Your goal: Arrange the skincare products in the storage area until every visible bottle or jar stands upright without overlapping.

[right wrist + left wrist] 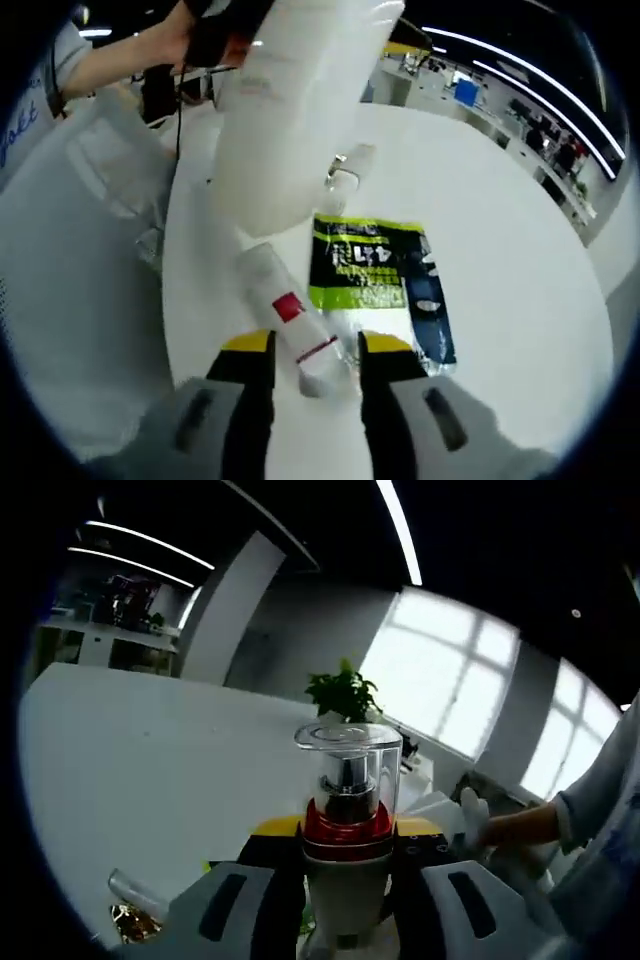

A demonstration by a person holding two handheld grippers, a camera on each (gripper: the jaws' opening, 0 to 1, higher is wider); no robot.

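At frame centre, pump bottle [346, 830]: left gripper [345, 895] is pinching its hard, slippery body.
Lower centre, tube [288, 315]: lying light between spread right gripper [312, 375]; grasping mid-body seems best.

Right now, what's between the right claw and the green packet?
In the right gripper view, a lying white tube with a red label sits between the right claw and the green packet.

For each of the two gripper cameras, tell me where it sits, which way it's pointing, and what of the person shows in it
Left gripper view: rides the left gripper, looking level across the white table toward windows; jaws clamp a pump bottle; a sleeve and hand at right.
Right gripper view: rides the right gripper, looking down at the table; jaws straddle a lying tube beside a green sachet; a forearm top left.
Shared: the white table; likely the bottle, seen as a big white bottle.
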